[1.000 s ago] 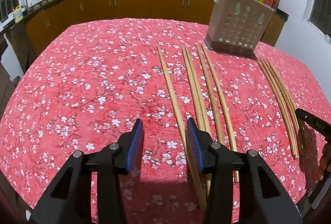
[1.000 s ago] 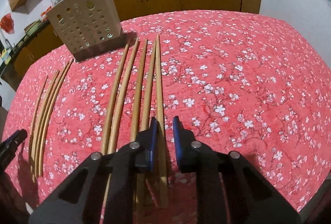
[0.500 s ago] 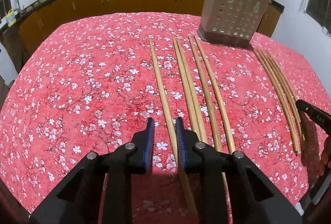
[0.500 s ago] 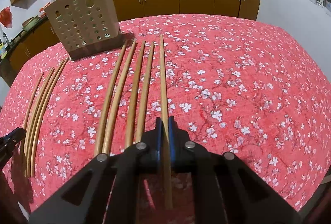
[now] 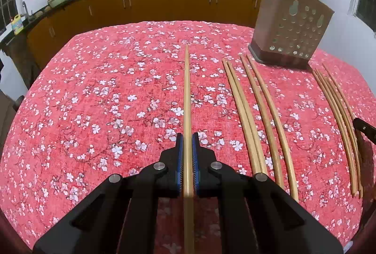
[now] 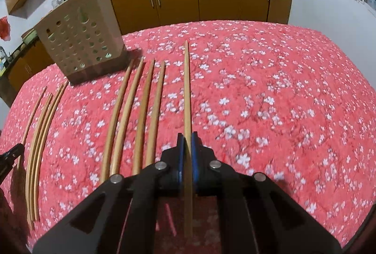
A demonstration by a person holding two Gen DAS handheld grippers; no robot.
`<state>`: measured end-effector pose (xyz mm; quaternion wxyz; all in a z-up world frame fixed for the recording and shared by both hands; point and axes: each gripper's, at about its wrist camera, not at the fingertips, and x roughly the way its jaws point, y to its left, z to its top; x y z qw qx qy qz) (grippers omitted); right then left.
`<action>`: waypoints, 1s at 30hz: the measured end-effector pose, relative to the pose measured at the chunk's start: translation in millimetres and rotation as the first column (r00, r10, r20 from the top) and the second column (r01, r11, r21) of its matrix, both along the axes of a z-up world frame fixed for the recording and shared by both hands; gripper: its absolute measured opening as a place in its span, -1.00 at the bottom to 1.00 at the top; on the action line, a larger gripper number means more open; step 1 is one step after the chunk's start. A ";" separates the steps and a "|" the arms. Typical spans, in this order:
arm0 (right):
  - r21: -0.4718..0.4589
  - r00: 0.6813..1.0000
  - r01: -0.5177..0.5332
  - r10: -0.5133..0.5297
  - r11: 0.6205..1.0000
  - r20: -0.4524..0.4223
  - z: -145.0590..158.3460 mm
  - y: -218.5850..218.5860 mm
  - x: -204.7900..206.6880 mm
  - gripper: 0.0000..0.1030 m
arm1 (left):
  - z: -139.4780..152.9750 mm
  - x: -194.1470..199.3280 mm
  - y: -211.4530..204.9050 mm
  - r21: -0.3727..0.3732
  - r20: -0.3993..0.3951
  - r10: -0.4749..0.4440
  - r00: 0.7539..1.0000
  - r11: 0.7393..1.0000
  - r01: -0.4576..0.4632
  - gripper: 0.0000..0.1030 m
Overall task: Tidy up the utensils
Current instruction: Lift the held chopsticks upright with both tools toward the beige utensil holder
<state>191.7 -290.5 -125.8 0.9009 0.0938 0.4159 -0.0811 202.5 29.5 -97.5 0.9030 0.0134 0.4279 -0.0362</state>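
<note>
In the left wrist view my left gripper (image 5: 187, 136) finishes closing on a long wooden chopstick (image 5: 186, 89). Both blue pads press its sides, and it points straight away over the red floral tablecloth (image 5: 94, 113). To its right lie several thicker chopsticks (image 5: 256, 117) and a bundle of thin ones (image 5: 338, 117). In the right wrist view my right gripper (image 6: 187, 136) is shut on another chopstick (image 6: 186, 89), with thicker ones (image 6: 141, 117) and thin ones (image 6: 40, 134) to its left. The beige perforated utensil holder (image 5: 291, 28) (image 6: 80, 35) stands upright beyond the sticks.
A black tool tip pokes in at the right edge (image 5: 364, 129) of the left view and at the left edge (image 6: 11, 155) of the right view. Orange cabinets (image 5: 164, 0) and a counter with woks run behind the table. The table edge curves close below both grippers.
My left gripper moved over the leftmost chopstick and its jaws closed from wide apart onto it. My right gripper's jaws closed the last bit on its chopstick, which now stands apart from its neighbours.
</note>
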 end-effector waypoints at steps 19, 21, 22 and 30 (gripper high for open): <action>-0.013 1.000 -0.014 0.014 1.000 -0.011 -0.3 5.8 -23.3 -0.85 | 0.0 -35.2 -2.1 0.007 0.019 -0.037 0.999 0.999 0.036 -0.84; 0.000 1.000 -0.008 0.008 1.000 0.005 4.4 4.9 -24.1 -0.85 | 2.0 -34.6 0.7 -0.009 0.009 -0.031 0.999 0.999 0.031 -0.84; -0.001 1.000 -0.009 0.009 1.000 0.018 9.3 4.9 -26.3 -0.85 | 4.5 -34.8 2.4 -0.013 0.011 -0.027 1.000 1.000 0.027 -0.84; -0.011 0.993 -0.011 0.012 1.000 0.118 49.2 2.5 -37.9 -0.85 | 44.3 -42.2 13.0 -0.033 0.108 -0.015 0.994 0.999 0.019 -0.84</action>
